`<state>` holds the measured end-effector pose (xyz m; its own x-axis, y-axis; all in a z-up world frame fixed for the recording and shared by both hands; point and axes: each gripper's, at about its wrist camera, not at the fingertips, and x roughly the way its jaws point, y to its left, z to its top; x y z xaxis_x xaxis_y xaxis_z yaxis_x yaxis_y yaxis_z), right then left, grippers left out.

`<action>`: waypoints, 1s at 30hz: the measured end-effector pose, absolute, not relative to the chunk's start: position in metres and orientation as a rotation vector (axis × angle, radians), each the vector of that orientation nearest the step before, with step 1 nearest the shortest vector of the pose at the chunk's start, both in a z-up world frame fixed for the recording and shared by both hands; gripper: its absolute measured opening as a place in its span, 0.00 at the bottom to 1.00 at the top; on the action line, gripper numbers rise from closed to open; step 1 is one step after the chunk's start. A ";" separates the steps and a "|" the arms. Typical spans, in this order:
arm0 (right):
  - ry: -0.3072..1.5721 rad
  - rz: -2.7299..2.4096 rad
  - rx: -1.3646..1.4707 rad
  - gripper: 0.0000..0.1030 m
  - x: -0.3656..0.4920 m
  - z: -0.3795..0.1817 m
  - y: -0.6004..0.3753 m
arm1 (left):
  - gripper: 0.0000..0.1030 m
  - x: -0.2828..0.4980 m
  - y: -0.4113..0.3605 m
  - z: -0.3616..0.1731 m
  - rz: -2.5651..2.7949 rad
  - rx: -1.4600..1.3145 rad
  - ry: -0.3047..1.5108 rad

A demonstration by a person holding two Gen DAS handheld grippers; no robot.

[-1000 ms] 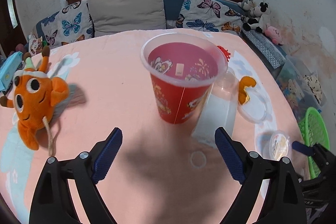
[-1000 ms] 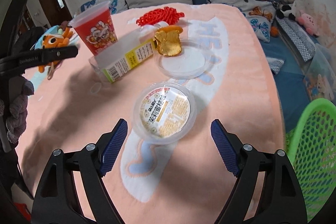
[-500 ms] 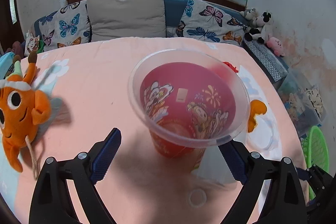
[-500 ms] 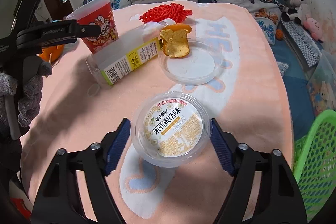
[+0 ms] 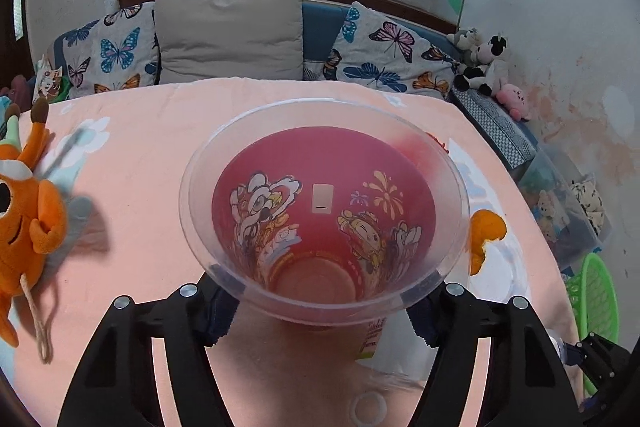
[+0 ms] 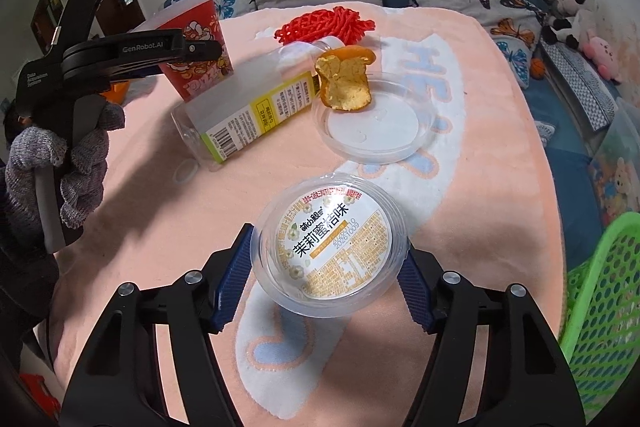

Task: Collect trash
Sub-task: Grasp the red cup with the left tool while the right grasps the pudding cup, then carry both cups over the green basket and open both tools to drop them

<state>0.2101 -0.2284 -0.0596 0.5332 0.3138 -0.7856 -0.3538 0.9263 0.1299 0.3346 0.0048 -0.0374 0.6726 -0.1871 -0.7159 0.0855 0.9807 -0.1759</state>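
— What could you read on your left tongs (image 6: 200, 49)?
— "GenRobot.AI" stood along the arm.
— And the round container's lid (image 6: 334, 247)?
— It carried "茉莉蜜桔味" with the numbers 20260110 and 20261009. The carton's (image 6: 256, 113) small print was unreadable to you.

The left wrist view is taken close above the red cup (image 5: 324, 223), facing the sofa. The right wrist view is angled down, close over the lidded container (image 6: 330, 251). The cup (image 6: 196, 55) and peach tablecloth (image 5: 152, 131) are shared.
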 end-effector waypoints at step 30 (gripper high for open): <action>0.822 0.312 0.045 0.64 0.119 -0.011 -0.290 | 0.64 0.170 -0.034 0.027 -0.295 0.020 0.739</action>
<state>0.1188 -0.2900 -0.0114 0.6375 0.2905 -0.7136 -0.2555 0.9535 0.1598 0.1698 -0.0345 0.0270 0.6999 -0.2583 -0.6659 0.2723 0.9584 -0.0855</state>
